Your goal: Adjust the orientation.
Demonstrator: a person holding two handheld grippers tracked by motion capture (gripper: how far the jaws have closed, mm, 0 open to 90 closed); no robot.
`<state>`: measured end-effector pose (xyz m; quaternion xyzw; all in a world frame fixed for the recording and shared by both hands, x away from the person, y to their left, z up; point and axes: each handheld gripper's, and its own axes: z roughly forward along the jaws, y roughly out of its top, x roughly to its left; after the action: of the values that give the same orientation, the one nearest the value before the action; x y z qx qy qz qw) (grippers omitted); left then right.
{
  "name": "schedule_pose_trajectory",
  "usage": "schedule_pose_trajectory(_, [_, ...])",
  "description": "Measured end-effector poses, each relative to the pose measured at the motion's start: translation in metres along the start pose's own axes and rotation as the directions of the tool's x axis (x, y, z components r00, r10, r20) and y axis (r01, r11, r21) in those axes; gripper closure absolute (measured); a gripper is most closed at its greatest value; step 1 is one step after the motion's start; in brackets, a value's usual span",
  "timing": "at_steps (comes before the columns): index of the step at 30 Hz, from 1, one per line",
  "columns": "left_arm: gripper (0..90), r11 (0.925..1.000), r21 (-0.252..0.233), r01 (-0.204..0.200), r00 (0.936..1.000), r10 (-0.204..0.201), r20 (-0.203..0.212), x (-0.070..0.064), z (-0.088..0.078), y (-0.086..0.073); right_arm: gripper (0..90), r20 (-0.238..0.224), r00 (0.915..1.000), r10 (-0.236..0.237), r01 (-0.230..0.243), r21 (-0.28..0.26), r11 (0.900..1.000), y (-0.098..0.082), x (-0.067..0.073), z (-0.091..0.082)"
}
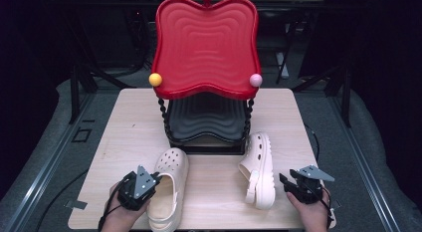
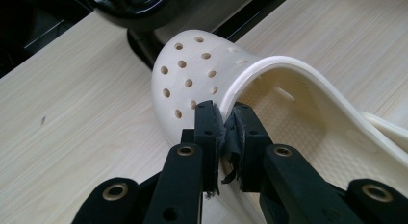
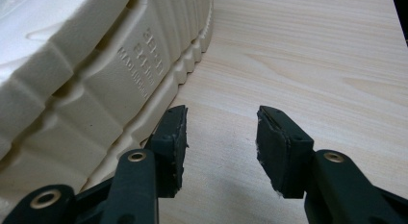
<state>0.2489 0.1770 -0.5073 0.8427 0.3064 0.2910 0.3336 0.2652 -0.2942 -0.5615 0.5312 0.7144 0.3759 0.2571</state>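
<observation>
- My left gripper (image 2: 224,119) pinches the collar rim of the upright clog (image 1: 168,187), just in front of the red-topped stand (image 1: 205,48).
- My right gripper (image 3: 220,137) is spread, empty, beside the tipped clog (image 1: 259,170); seemingly touching its sole.

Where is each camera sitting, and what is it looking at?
High view: above the person's side, looking forward and down on the table; both hands show, left gripper and right gripper.
Left gripper view: rides on the left gripper, looking along its jaws shut on the rim of the upright clog.
Right gripper view: rides on the right gripper, looking along its open jaws beside the sole of the tipped clog.
Shared: the high view shows both clogs and both grippers too.
</observation>
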Motion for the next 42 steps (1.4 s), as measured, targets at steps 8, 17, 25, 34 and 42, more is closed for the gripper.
schedule_pose_trajectory(8, [82.3, 0.9999, 0.004, -0.013, 0.9998, 0.013, 0.018, -0.019, 0.017, 0.016, 53.8, -0.004, 1.0000, -0.004, 0.004, 0.004, 1.000, 0.000, -0.001, 0.000])
schedule_pose_trajectory(17, [80.2, 0.9997, -0.014, 0.019, 0.9997, -0.018, 0.013, -0.030, 0.024, 0.019, 54.0, -0.008, 1.0000, -0.003, 0.003, -0.002, 1.000, 0.001, -0.001, -0.001])
schedule_pose_trajectory(25, [63.5, 0.9910, -0.062, 0.118, 0.9903, -0.113, 0.081, -0.018, 0.016, 0.014, 56.1, -0.006, 0.9987, -0.051, 0.051, -0.049, 0.997, 0.011, 0.011, -0.015])
schedule_pose_trajectory(34, [51.3, 0.9704, -0.065, 0.232, 0.9628, -0.220, 0.157, 0.009, 0.001, -0.013, 80.6, -0.044, 0.9915, -0.123, 0.114, -0.163, 0.980, 0.032, 0.040, -0.043])
schedule_pose_trajectory(42, [50.2, 0.9205, -0.044, 0.388, 0.9119, -0.377, 0.163, 0.034, 0.010, -0.050, 87.1, -0.119, 0.9640, -0.238, 0.223, -0.130, 0.966, 0.036, 0.068, -0.027])
